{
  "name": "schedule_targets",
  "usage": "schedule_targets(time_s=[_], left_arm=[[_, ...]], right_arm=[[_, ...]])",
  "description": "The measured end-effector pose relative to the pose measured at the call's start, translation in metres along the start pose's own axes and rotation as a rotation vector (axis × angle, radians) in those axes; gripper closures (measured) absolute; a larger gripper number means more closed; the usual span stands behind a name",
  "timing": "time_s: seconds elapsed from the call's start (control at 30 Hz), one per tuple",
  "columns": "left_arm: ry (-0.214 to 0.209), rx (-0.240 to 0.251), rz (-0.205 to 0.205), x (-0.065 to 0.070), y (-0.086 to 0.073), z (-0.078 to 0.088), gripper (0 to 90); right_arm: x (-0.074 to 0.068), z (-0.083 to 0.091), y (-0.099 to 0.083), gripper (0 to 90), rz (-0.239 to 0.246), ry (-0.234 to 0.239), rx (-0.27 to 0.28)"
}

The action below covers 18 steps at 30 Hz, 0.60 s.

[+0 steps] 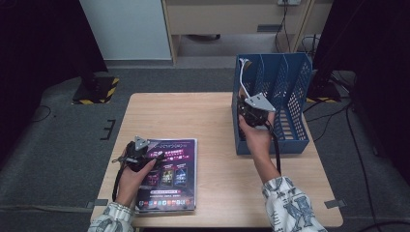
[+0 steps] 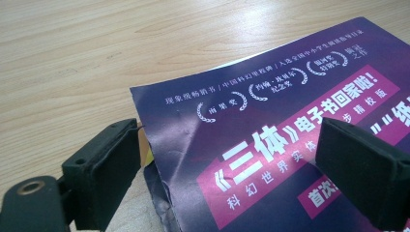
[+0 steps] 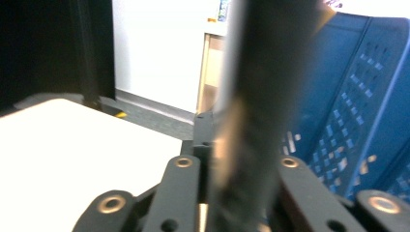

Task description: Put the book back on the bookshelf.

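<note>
A wooden table (image 1: 212,121) is seen from above, with a person's forearms entering from the near edge. A magazine (image 1: 171,174) with a dark purple cover lies flat on the near left part of the table. A blue file rack (image 1: 295,96) with perforated walls and upright dividers stands at the far right of the table.

The left gripper (image 1: 138,153) is held over the left edge of the magazine, near its far corner. In the left gripper view, the jaws are spread wide apart. One jaw is positioned beside the corner of the cover (image 2: 270,125), over the bare table (image 2: 96,58); the other is positioned above the printed cover. Nothing is clamped between them. The corner of the cover is creased and slightly lifted.

The right gripper (image 1: 249,104) is held at the left front end of the rack, at its leftmost slot. A thin upright item (image 1: 243,77) rises from this gripper along the rack's left wall. In the right gripper view, a dark, blurred, thin upright item (image 3: 251,111) is seen standing between the jaws, which are drawn close together on it. The item is therefore gripped. What the item is cannot be told from the blurred picture. The blue wall of the rack (image 3: 358,96) is seen just beside it.
</note>
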State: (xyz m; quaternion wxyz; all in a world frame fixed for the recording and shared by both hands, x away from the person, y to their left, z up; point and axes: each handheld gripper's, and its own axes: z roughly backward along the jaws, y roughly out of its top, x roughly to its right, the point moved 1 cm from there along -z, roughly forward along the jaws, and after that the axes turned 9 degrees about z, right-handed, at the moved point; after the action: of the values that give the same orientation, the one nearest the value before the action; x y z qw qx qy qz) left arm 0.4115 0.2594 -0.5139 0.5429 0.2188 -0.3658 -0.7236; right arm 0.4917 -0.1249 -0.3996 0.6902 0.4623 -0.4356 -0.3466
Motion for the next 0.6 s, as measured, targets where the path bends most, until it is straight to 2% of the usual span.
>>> schedule_targets(time_s=[0.03,0.1,0.27,0.33,0.6], left_arm=[[0.000,0.000,0.000,-0.0001,0.0000,0.0000,8.5],[0.000,0.001,0.001,0.0000,0.0000,0.0001,8.5],[0.000,0.002,0.001,-0.0001,0.0001,0.0002,8.5],[0.000,0.002,0.001,-0.0001,0.0001,0.0001,8.5],[-0.001,0.002,0.000,0.0003,0.0001,0.0003,8.5]], right_arm=[[0.0001,-0.0002,0.0011,84.5,0.020,-0.005,-0.008],[0.0026,-0.0007,0.0018,85.7,0.018,-0.006,-0.013],[0.0065,-0.0027,0.0041,86.3,0.098,-0.051,-0.034],[0.0083,-0.0039,0.0037,86.5,0.109,-0.057,-0.040],[0.0059,-0.0036,-0.0017,83.0,0.057,-0.033,-0.022]])
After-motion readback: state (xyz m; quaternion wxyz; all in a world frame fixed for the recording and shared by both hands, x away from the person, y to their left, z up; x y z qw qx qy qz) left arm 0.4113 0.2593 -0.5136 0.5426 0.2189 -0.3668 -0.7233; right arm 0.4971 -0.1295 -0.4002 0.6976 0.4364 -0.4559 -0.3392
